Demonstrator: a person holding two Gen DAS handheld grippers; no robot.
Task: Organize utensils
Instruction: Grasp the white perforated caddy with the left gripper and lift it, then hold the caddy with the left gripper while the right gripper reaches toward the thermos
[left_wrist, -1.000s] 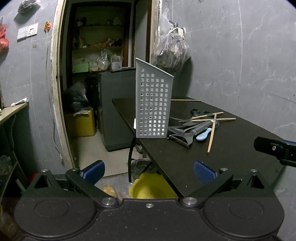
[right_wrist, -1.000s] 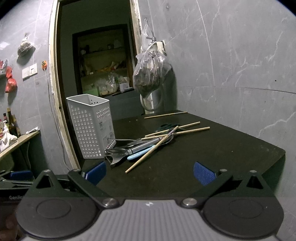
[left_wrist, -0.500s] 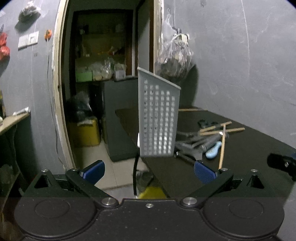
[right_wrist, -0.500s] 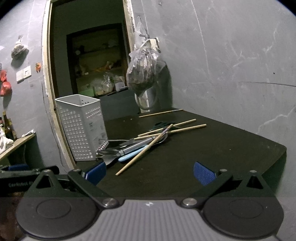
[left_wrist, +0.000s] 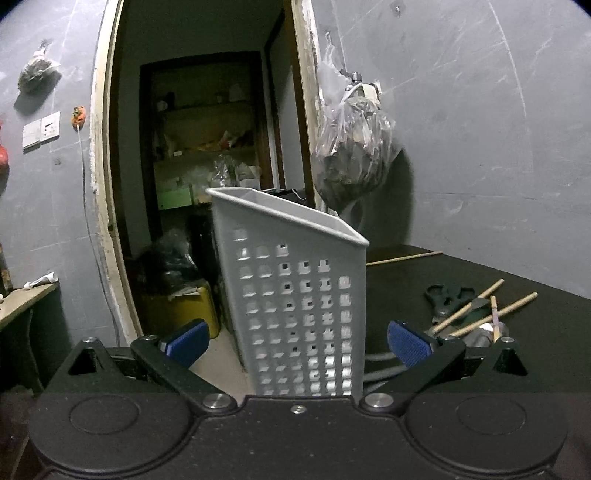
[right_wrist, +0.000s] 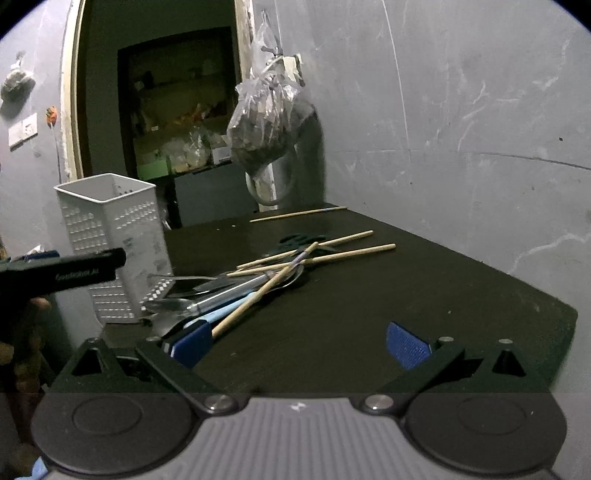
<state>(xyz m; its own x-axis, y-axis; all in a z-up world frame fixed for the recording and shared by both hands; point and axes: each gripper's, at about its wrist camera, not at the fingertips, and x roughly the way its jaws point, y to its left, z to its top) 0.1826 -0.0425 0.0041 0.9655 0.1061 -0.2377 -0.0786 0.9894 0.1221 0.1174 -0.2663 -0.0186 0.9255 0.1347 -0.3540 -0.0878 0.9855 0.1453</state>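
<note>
While both tools, left (left_wrist: 297, 341) and right (right_wrist: 299, 341), gape empty, utensils (right_wrist: 258, 280) lie beside the bin (left_wrist: 295, 302) at the counter's (right_wrist: 369, 314) left edge, unsorted.

The walls (right_wrist: 461, 122) are gray with pale scratches and marks. A clear plastic bag (left_wrist: 352, 155) full of dark stuff hangs from a hook on the wall beside an open doorway (left_wrist: 207, 122). Past the doorway is a dim room with shelves (left_wrist: 207, 147) packed with things, too dark to tell what they are. A yellow box (left_wrist: 177, 306) sits on the floor there. A white switch plate (left_wrist: 41, 128) is on the left wall. The table (right_wrist: 369, 314) is black.
</note>
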